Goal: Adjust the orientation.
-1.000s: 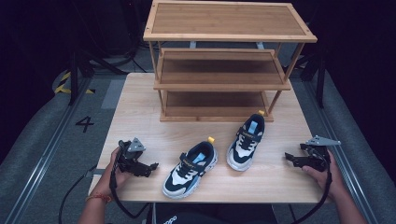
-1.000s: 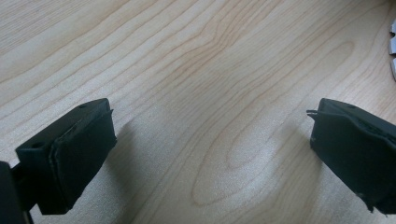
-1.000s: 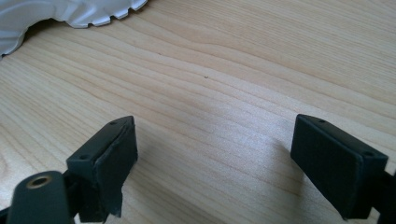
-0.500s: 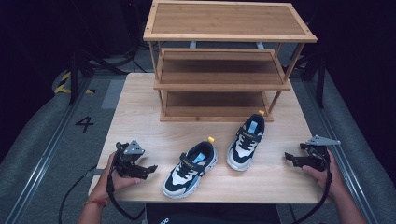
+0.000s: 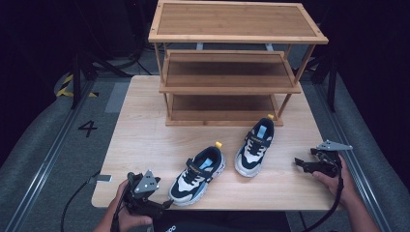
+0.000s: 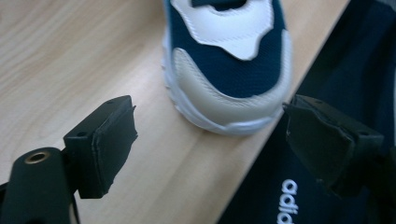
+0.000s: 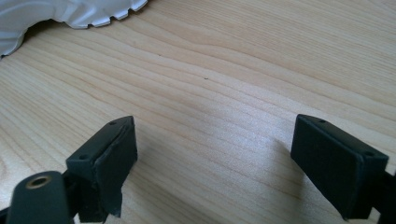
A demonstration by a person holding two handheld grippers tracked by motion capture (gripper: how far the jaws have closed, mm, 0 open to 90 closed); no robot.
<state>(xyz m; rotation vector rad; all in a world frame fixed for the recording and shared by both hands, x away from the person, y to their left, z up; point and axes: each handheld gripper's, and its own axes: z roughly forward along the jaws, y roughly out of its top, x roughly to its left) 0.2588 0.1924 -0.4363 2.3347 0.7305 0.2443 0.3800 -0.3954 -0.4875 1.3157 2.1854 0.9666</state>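
Reaching toward the toe of the near navy-and-white mesh sneaker (image 5: pixel 197 175), the left gripper (image 5: pixel 164 205) sits at the lower left of the high view, jaws spread wide and holding nothing. In the left gripper view this sneaker (image 6: pixel 229 70) lies at top centre, its toe at the light wooden table (image 5: pixel 145 140) edge, between the jaw lines but not touched. The second matching sneaker (image 5: pixel 255 146) stands right of centre, before the three-tier bamboo shoe rack (image 5: pixel 237 63). At lower right, the right gripper (image 5: pixel 300 164) rests released, apart from that sneaker. Judged light and soft; grip the stiffer heel collar or sole rim.
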